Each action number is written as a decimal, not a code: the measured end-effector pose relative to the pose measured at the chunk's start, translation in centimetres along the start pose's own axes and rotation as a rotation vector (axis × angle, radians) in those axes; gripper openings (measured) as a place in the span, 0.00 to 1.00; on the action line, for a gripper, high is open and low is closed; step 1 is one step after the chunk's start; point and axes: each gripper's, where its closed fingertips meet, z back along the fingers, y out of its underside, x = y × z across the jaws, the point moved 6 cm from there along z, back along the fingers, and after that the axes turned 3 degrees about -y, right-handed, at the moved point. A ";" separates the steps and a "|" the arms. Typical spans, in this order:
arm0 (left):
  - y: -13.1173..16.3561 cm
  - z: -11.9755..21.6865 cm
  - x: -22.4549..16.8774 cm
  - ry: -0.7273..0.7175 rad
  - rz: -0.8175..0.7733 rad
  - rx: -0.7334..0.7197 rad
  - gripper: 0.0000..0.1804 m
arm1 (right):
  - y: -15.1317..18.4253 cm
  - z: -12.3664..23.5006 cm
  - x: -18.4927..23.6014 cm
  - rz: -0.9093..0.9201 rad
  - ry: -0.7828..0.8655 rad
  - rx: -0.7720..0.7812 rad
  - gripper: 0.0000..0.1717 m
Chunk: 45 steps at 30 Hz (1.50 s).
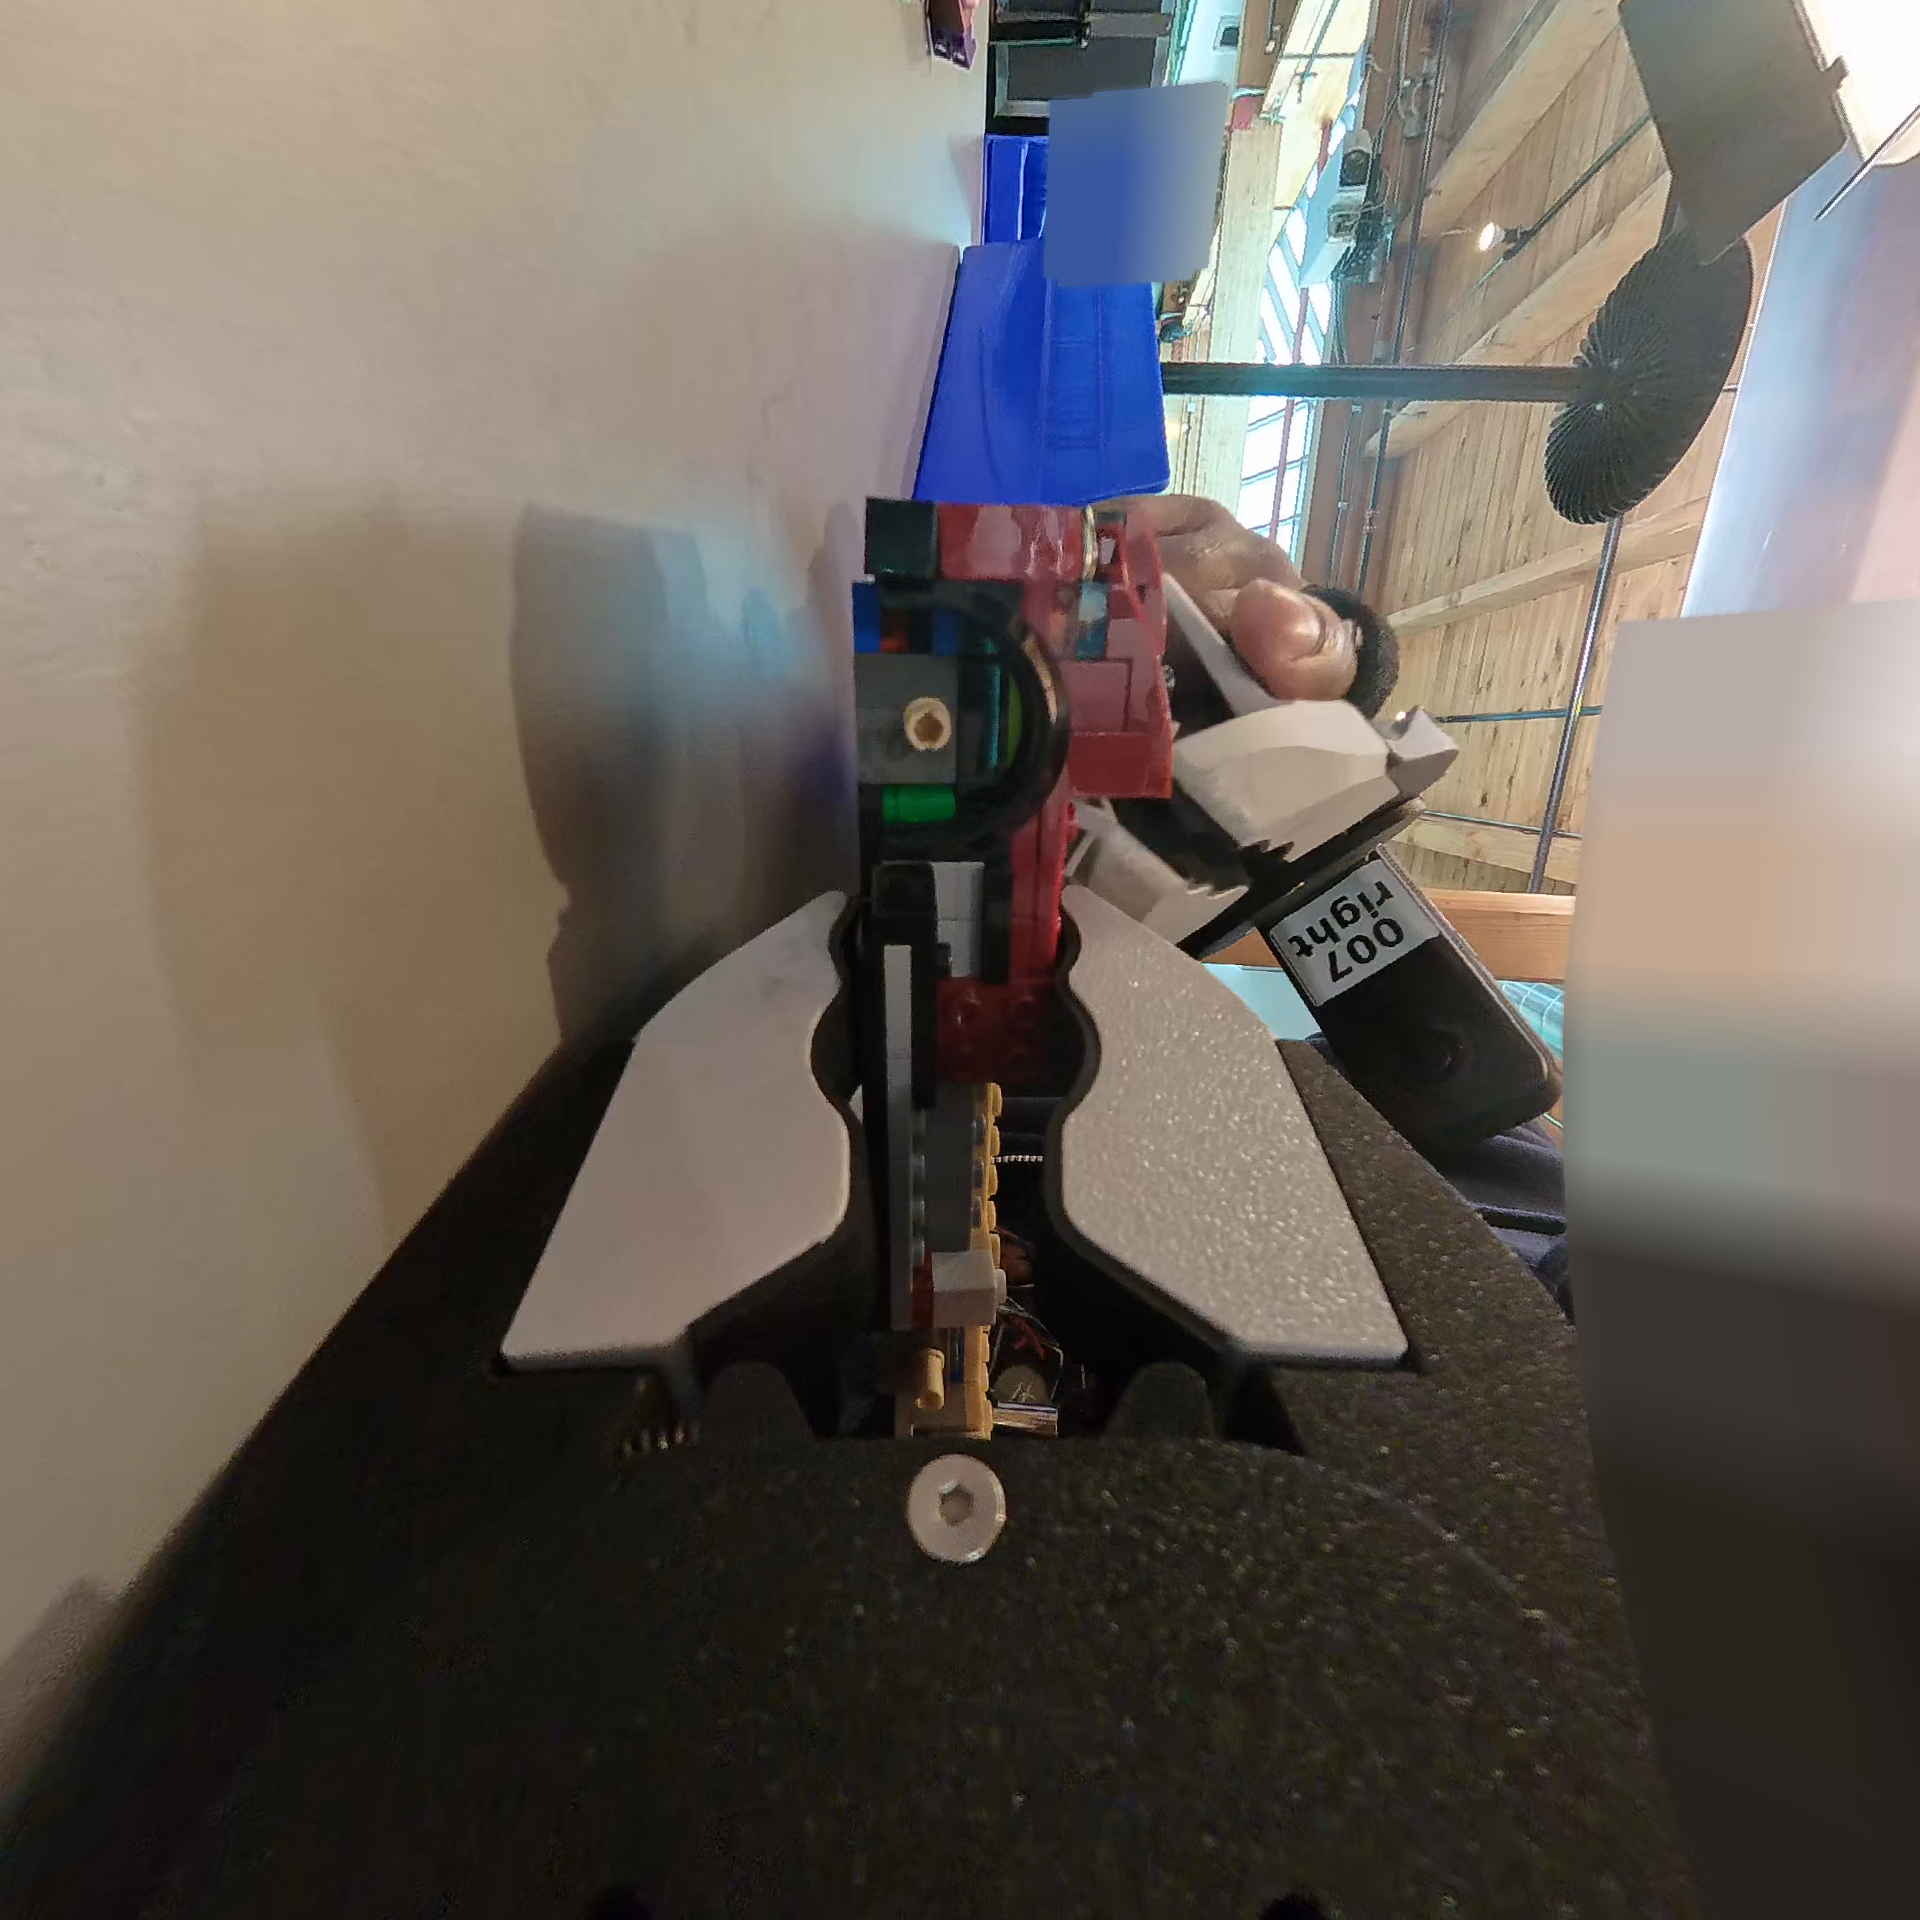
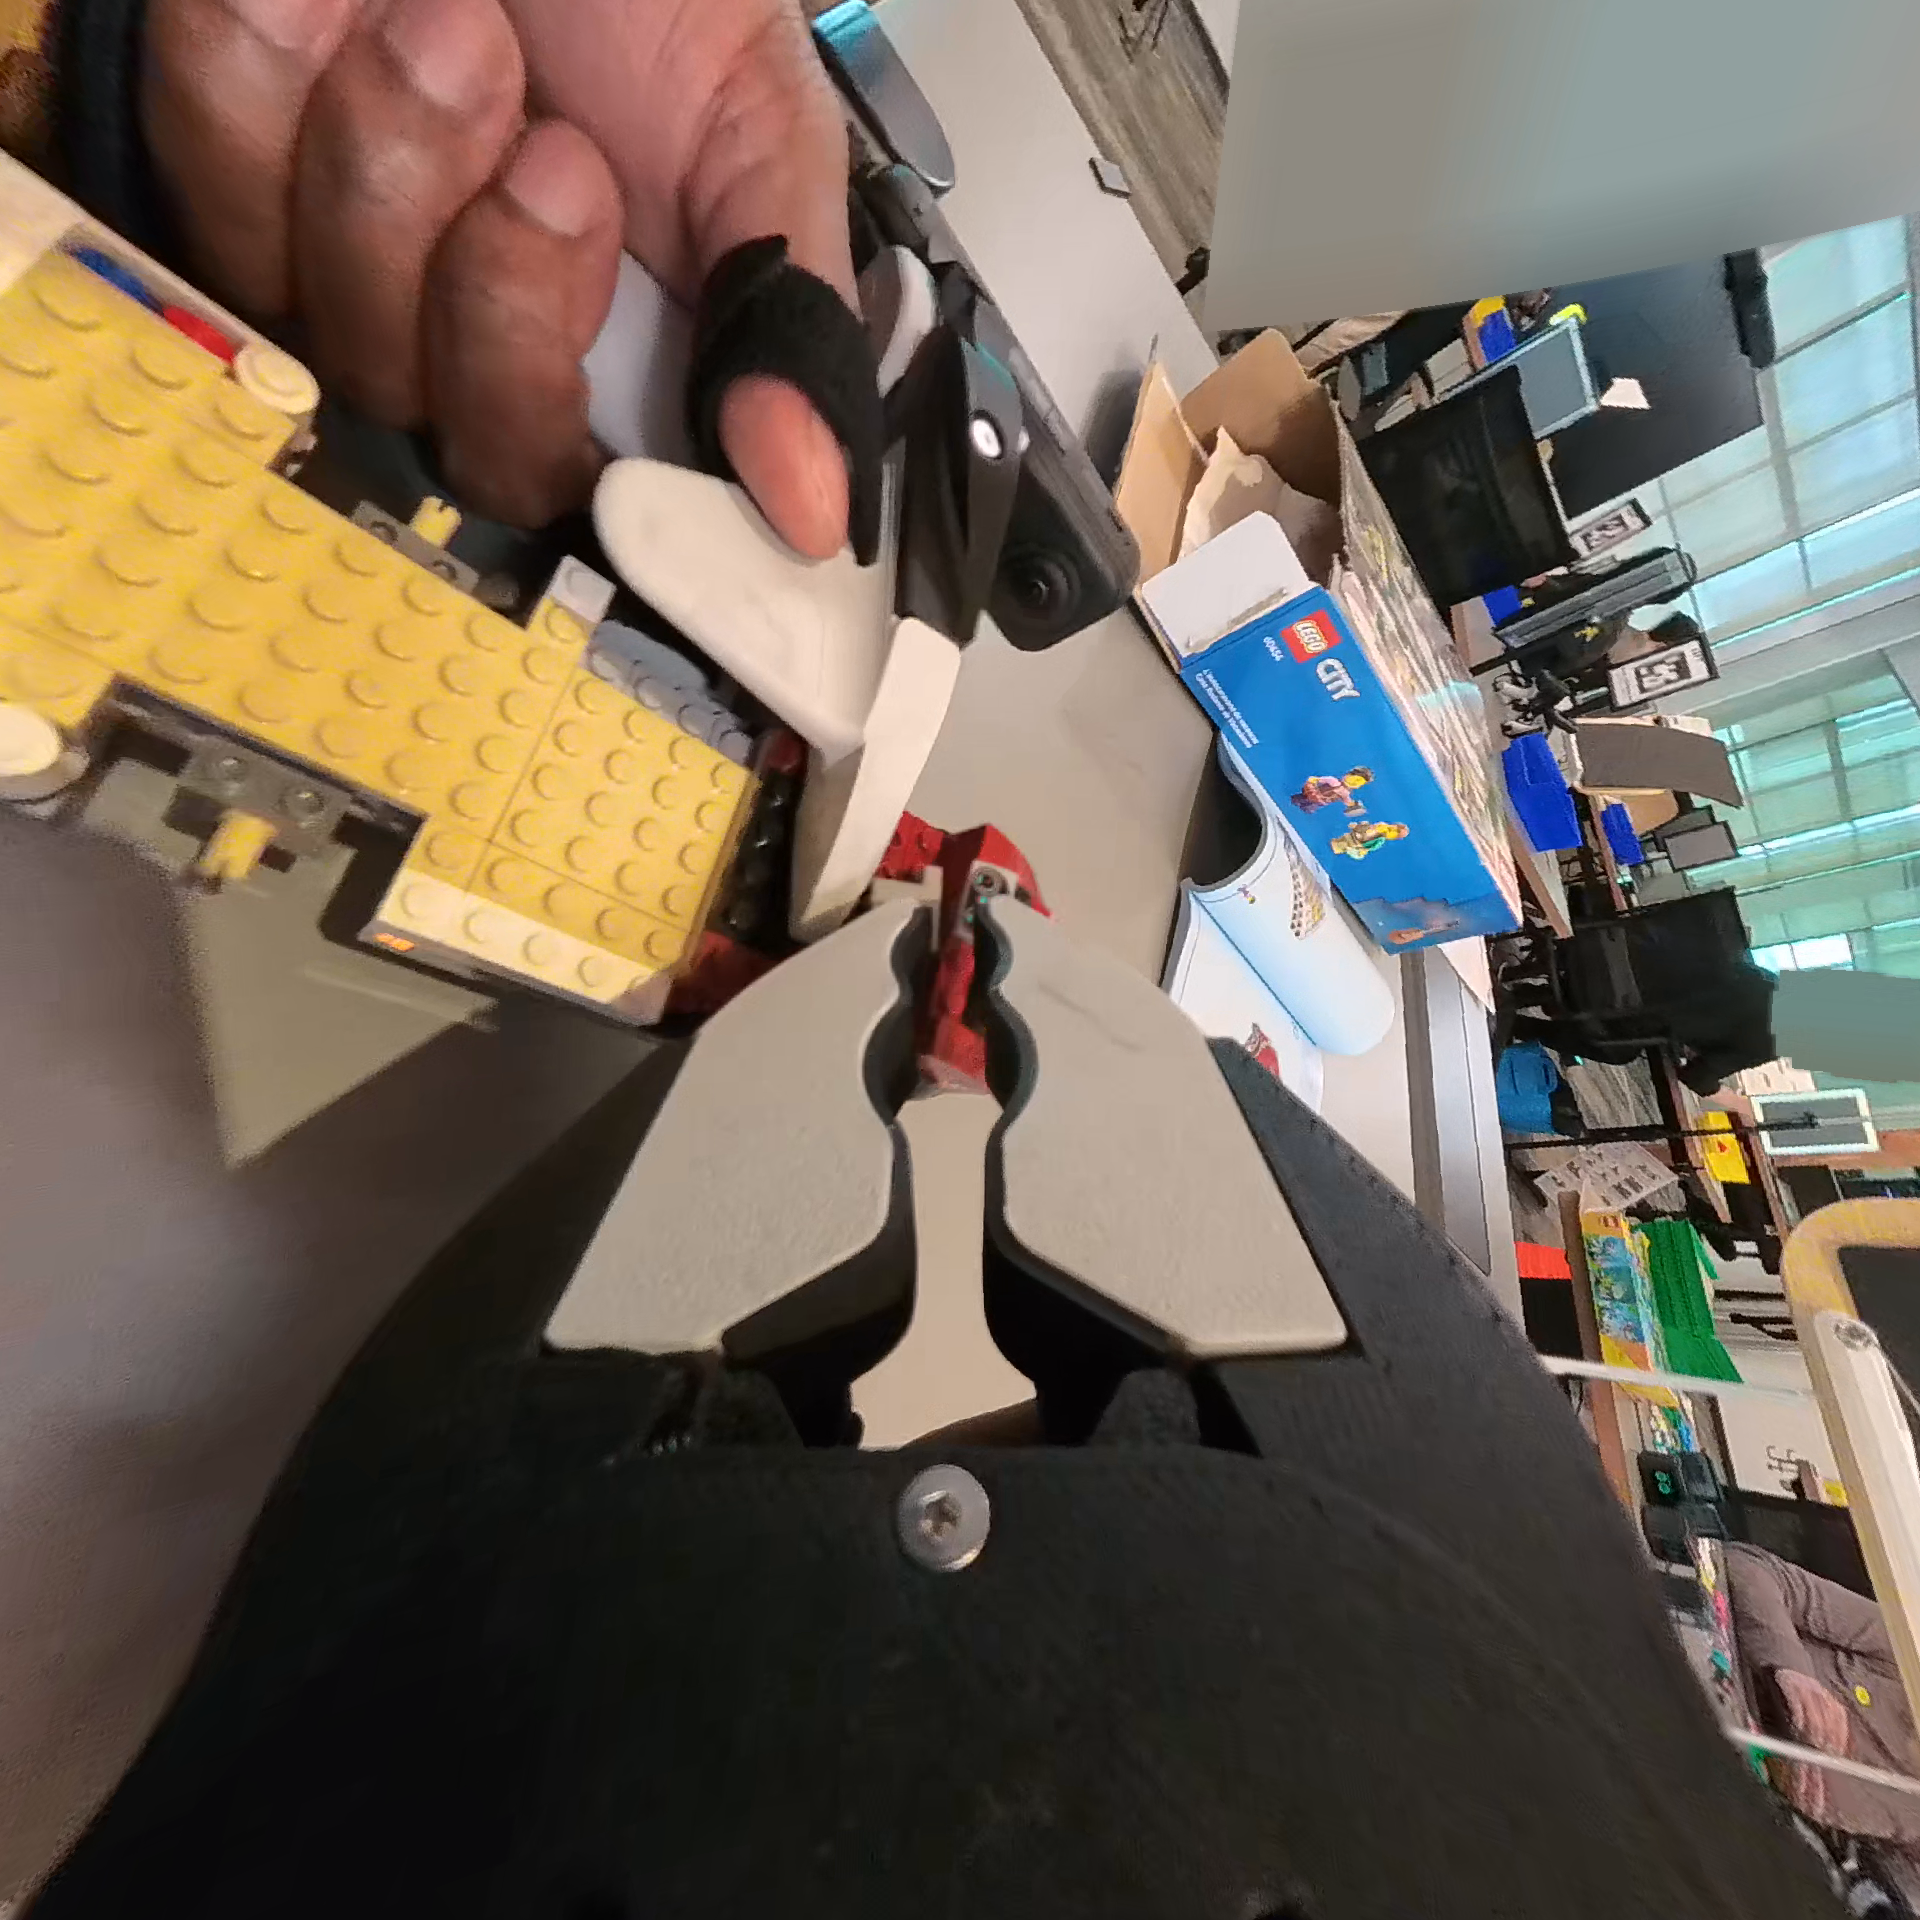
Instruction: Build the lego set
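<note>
Large open workspace, lab or maker-space type. Timber plank ceiling with exposed pipework past the left gripper's fingertips. Beyond the right gripper: tall glazed wall, rows of work tables crowded with monitors, blue storage bins, cardboard boxes, toy brick set boxes. Black-and-white marker tags stand among the desks.

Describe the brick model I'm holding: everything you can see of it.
The brick model is a plastic, multi-part build: dark red panels, black frame with an arch, grey plates, small blue, green and tan pieces, and a studded yellow plate side. It stands edge-on, clamped between the left hand-held gripper pads. The right hand-held gripper is closed on a dark red part at its far end.
</note>
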 end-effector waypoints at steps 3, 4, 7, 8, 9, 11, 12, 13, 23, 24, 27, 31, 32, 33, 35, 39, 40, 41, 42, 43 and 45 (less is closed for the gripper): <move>0.0 0.0 0.0 0.000 0.001 -0.001 0.18 | 0.1 0.0 -0.4 -0.052 0.028 -0.012 0.02; 0.0 0.1 0.0 0.000 0.002 -0.002 0.18 | 0.2 0.0 -0.4 -0.064 0.024 -0.018 0.02; -0.1 0.1 0.0 0.000 0.002 -0.005 0.18 | 0.3 0.4 0.0 -0.062 -0.004 -0.037 0.03; 0.0 0.1 0.0 0.000 0.002 -0.005 0.18 | 0.3 0.5 0.2 -0.060 -0.019 -0.040 0.03; 0.0 0.1 0.0 0.000 0.002 -0.004 0.18 | 0.3 0.5 0.3 -0.057 -0.034 -0.038 0.04; 0.0 0.0 0.0 0.004 0.000 0.002 0.18 | 0.4 0.5 0.4 -0.041 -0.048 -0.027 0.06; 0.1 -0.1 0.0 0.007 -0.001 0.005 0.18 | 0.4 0.4 0.5 -0.030 -0.055 -0.024 0.07; 0.1 -0.1 -0.1 0.009 -0.003 0.009 0.18 | 0.4 0.3 0.5 -0.020 -0.058 -0.023 0.07; 0.3 -0.1 -0.3 0.013 -0.035 0.015 0.18 | 0.1 -0.2 -0.1 -0.035 0.006 -0.056 0.04; 0.3 -0.1 -0.4 0.016 -0.036 0.016 0.18 | 0.1 -0.2 -0.1 -0.043 0.011 -0.055 0.04; 0.5 -0.1 -0.4 0.018 -0.045 0.025 0.19 | 0.2 -0.1 0.0 -0.053 0.017 -0.057 0.03; 0.5 -0.3 -0.4 0.030 -0.039 0.028 0.20 | 0.1 0.0 0.1 0.010 0.029 -0.044 0.04; 0.6 -0.3 -0.4 0.029 -0.038 0.029 0.20 | 0.1 0.1 0.2 0.048 0.031 -0.037 0.05; 0.6 -0.3 -0.4 0.029 -0.037 0.030 0.20 | 0.2 0.1 0.3 0.084 0.025 -0.029 0.06; 0.6 -0.3 -0.4 0.032 -0.034 0.027 0.20 | 0.2 0.3 0.4 0.124 0.008 -0.012 0.06; 0.5 -0.2 -0.3 0.039 -0.031 0.012 0.20 | 0.4 0.9 0.1 0.074 -0.009 -0.019 0.07; 0.4 -0.2 -0.3 0.040 -0.033 0.009 0.20 | 0.5 1.1 0.0 0.038 -0.016 -0.026 0.07; 0.4 -0.2 -0.4 0.044 -0.035 0.007 0.20 | 0.7 1.2 -0.1 -0.009 -0.024 -0.030 0.09; 0.4 -0.2 -0.4 0.046 -0.038 0.008 0.20 | 1.0 1.3 -0.3 -0.065 -0.026 -0.026 0.11; 0.3 -0.2 -0.4 0.048 -0.043 0.010 0.20 | 1.4 1.3 -0.6 -0.130 -0.026 -0.019 0.13; 0.3 -0.2 -0.3 0.043 -0.057 0.021 0.19 | 2.2 1.5 -1.0 -0.308 -0.078 -0.007 0.18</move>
